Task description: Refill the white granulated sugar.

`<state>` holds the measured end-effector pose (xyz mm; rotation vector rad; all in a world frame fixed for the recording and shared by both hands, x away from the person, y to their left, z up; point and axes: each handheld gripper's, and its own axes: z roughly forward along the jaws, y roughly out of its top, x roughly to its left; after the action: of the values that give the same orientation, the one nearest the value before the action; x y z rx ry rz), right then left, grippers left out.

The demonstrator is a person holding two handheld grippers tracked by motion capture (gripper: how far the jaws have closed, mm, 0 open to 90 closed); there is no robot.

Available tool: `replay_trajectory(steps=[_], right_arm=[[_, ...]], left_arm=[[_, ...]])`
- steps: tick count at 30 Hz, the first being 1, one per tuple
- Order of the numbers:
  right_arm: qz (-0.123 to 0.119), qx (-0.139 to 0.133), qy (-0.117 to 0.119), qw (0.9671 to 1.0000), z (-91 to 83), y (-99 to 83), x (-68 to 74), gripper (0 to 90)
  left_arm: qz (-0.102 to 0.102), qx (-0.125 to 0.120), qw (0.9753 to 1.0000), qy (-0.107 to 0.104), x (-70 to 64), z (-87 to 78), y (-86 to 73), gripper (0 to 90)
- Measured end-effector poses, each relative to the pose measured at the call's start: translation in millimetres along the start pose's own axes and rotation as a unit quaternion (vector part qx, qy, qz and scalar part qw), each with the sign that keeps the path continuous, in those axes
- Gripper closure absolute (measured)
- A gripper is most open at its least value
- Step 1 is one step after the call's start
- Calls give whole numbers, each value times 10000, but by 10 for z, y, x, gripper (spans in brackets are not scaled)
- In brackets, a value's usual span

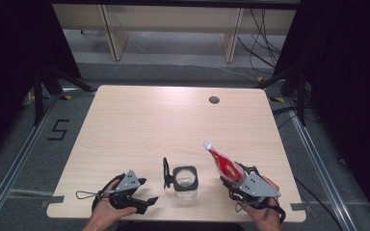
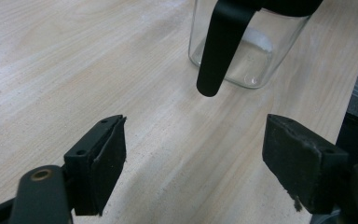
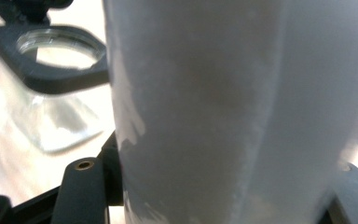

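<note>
A clear glass jug (image 1: 185, 179) with a black rim and a black handle on its left stands near the table's front edge. In the left gripper view the jug (image 2: 261, 56) is just ahead, its handle (image 2: 221, 46) hanging between the spread jaws. My left gripper (image 1: 147, 190) (image 2: 196, 135) is open and holds nothing, a short way left of the jug. My right gripper (image 1: 233, 183) (image 3: 219, 196) is shut on a red and white pouch (image 1: 224, 164) that tilts up and to the left, right of the jug. The pouch's pale side (image 3: 214, 107) blocks most of the right gripper view, with the jug's rim (image 3: 51, 70) at left.
The wooden table (image 1: 173, 125) has a round cable hole (image 1: 214, 100) at the back right. Beyond its far edge stands pale shelving (image 1: 173, 29), with cables (image 1: 265, 43) on the floor. A taped "5" (image 1: 58, 129) marks the floor at left.
</note>
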<state>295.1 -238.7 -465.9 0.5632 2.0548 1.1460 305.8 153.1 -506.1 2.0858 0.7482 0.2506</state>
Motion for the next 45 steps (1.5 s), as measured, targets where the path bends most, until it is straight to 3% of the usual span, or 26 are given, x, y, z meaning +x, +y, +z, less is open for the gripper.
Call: replay_trajectory(steps=[3, 5, 7, 9, 10, 13, 15, 17, 18, 19, 23, 25, 26, 27, 29, 30, 31, 32, 33, 34, 37, 39, 42, 43, 44, 45], right_arm=[[-256, 131, -44, 9996, -63, -17, 24, 387], [-493, 307, -58, 9983, -109, -27, 51, 388], [-552, 342, -72, 9979, -115, -23, 68, 388], [-873, 445, -126, 9951, -122, -7, 109, 388], [-1039, 493, -128, 9933, -123, 1, 131, 388], [-1287, 626, -157, 9896, -111, 17, 189, 388], [-1802, 771, -258, 9803, -101, 33, 209, 389], [-1813, 864, -240, 9793, -107, 31, 245, 389], [-2033, 910, -295, 9744, -105, 38, 256, 389], [-2230, 916, -342, 9699, -99, 45, 264, 389], [-2520, 1145, -479, 9597, -95, 52, 331, 390], [-2848, 1210, -576, 9492, -78, 48, 338, 391], [-3027, 1299, -628, 9421, -75, 50, 358, 391], [-3338, 1349, -673, 9305, -65, 60, 358, 391], [-3384, 1443, -757, 9268, -74, 50, 394, 391], [-3897, 1395, -703, 9076, -66, 96, 367, 392], [-3899, 1427, -749, 9066, -65, 90, 377, 392], [-3644, 1505, -743, 9160, -82, 74, 410, 392], [-3804, 1517, -759, 9091, -81, 89, 406, 392], [-3845, 1551, -805, 9064, -84, 84, 408, 392], [-4172, 1613, -843, 8904, -81, 106, 403, 393], [-4614, 1674, -894, 8666, -86, 145, 384, 394], [-4613, 1666, -985, 8659, -102, 128, 361, 394], [-4712, 1692, -962, 8603, -105, 149, 345, 394], [-4627, 1734, -989, 8637, -115, 148, 347, 394], [-4727, 1716, -964, 8590, -115, 159, 336, 394]], left_arm=[[8, 21, 10000, -22, -23, 8, -1, 203], [167, 25, 9998, -52, -13, 9, 6, 202], [143, 4, 9999, -59, -16, 13, 8, 203], [142, -6, 9999, -50, -12, 11, 6, 203], [-1, 18, 10000, -11, -22, 8, 1, 203], [-47, -53, 10000, -33, -19, 10, 2, 202], [49, 44, 10000, 6, -1, 5, 1, 202], [137, -11, 9999, -36, -1, 11, 7, 203], [-19, -21, 10000, -35, -21, 14, 2, 203], [5, 7, 10000, -25, -19, 9, 1, 203], [15, -9, 10000, -27, -11, 13, 4, 203], [64, 39, 10000, 0, -5, 7, 5, 203], [-23, -6, 10000, -25, -18, 12, 3, 203], [-39, -23, 10000, -43, -22, 16, 3, 203], [34, 42, 10000, -15, -12, 14, 3, 203], [74, 75, 9999, -9, -6, 14, 4, 203], [56, 65, 10000, -7, -6, 16, 4, 203], [38, 46, 10000, -3, -7, 17, 5, 203], [42, 46, 10000, -6, -7, 16, 6, 203], [40, 47, 10000, -10, -8, 16, 5, 203], [7, -11, 10000, -57, -11, 27, 1, 203], [67, 22, 9999, -72, -15, 19, 8, 203], [42, 17, 10000, -62, -16, 26, 7, 203], [43, 11, 10000, -81, -15, 28, 6, 203], [-25, 36, 9999, -98, -13, 28, 4, 203], [-122, -28, 9998, -152, -19, 32, 3, 203]])
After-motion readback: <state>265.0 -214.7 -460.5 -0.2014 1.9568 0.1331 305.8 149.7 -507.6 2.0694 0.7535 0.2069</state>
